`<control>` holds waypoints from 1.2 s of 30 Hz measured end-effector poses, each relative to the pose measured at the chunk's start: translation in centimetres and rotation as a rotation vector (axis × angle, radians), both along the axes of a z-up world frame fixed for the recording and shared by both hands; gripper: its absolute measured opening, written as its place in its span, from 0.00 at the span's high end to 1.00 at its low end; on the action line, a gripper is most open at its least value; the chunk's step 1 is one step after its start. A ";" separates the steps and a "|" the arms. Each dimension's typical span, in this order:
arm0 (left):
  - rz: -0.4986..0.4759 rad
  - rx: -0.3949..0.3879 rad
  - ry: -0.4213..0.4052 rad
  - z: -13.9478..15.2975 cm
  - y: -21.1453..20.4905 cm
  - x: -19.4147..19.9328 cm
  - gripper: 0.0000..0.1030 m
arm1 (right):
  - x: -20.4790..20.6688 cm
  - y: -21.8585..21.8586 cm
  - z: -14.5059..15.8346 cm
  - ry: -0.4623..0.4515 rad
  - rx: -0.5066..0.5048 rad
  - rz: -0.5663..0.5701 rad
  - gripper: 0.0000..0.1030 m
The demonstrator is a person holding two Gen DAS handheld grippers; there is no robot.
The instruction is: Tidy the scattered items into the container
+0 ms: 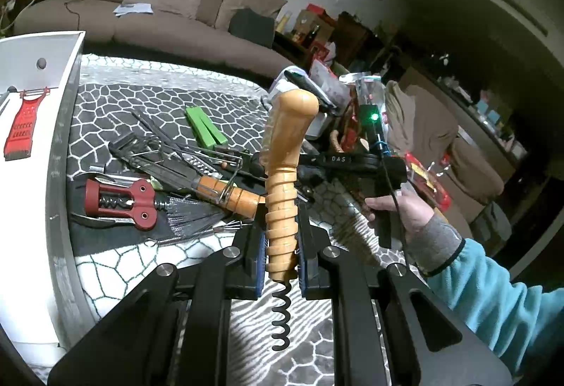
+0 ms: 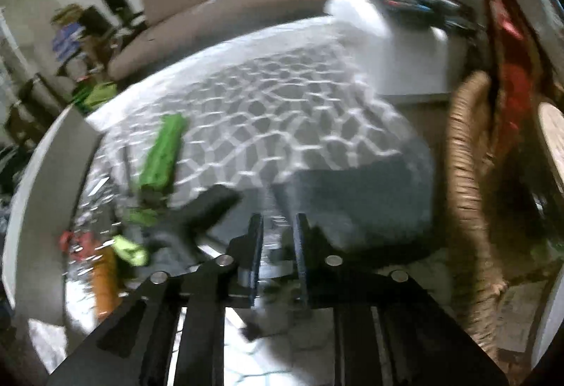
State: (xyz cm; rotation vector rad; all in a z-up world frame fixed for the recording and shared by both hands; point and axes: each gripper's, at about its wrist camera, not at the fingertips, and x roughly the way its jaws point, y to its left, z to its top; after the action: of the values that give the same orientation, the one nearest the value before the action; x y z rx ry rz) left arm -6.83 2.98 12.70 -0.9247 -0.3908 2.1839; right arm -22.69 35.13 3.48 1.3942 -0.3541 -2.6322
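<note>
My left gripper is shut on a wooden-handled corkscrew, which stands upright with its black spiral hanging below the jaws. To its left stands the white container, with a red grater inside. On the patterned cloth lies a pile: a red wing corkscrew, a wooden-handled whisk and a green item. The right wrist view is blurred. There my right gripper has its jaws close together on a thin silvery utensil that I cannot identify.
A hand in a teal sleeve holds the right gripper over the table's right side. Boxes and packets crowd the far right corner. A wicker handle rises at the right. A brown sofa stands behind the table.
</note>
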 end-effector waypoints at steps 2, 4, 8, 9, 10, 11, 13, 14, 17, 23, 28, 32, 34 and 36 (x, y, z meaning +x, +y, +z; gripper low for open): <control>0.001 -0.001 0.003 0.0 -0.1 0.0 0.88 | -0.1 -1.1 -0.2 -0.012 -0.030 0.059 0.73; 0.000 0.003 0.000 -0.1 -0.1 -0.1 0.88 | 0.0 -2.3 -0.4 -0.015 -0.025 0.109 0.73; -0.005 0.003 -0.005 -0.2 0.1 -0.1 0.88 | -0.1 -4.4 -1.5 -0.017 0.029 0.172 0.73; -0.008 0.002 -0.004 -0.2 0.1 0.0 0.88 | -0.1 -4.7 -1.7 -0.014 0.028 0.180 0.71; -0.011 0.000 -0.003 -0.2 0.2 0.0 0.88 | -0.3 -5.1 -2.0 -0.014 0.041 0.185 0.70; -0.014 -0.003 -0.003 -0.3 0.3 0.1 0.88 | -0.3 -5.3 -2.3 -0.016 0.053 0.192 0.65; -0.015 -0.003 -0.006 -0.4 0.4 0.1 0.88 | -0.5 -6.2 -2.5 -0.001 0.100 0.217 0.62; -0.014 -0.002 -0.007 -0.4 0.4 0.0 0.88 | -0.7 -6.6 -2.6 0.004 0.117 0.222 0.62; -0.012 0.002 -0.014 -0.5 0.3 0.0 0.88 | -1.1 -7.3 -2.8 0.018 0.136 0.224 0.62; -0.009 0.002 -0.019 -0.6 0.0 -0.2 0.87 | -1.5 -8.1 -2.9 0.039 0.145 0.242 0.73; 0.004 0.018 -0.027 -0.7 -0.5 -0.5 0.87 | -1.3 -7.5 -1.9 0.066 0.067 0.216 0.83; 0.019 0.029 -0.031 -0.7 -0.9 -0.6 0.87 | -1.0 -5.5 -0.4 0.087 -0.097 0.165 0.83; 0.024 0.041 -0.026 -0.4 -1.1 -0.6 0.87 | -0.6 -4.7 0.8 0.110 -0.157 0.147 0.83; 0.028 0.048 -0.018 -0.1 -1.3 -0.4 0.87 | -0.1 -4.5 2.2 0.140 -0.181 0.144 0.83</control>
State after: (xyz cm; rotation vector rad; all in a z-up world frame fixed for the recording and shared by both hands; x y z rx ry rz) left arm -7.27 1.66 12.63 -0.9181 -0.4648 2.1834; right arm -22.75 30.63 5.66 1.1293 -0.4450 -2.4935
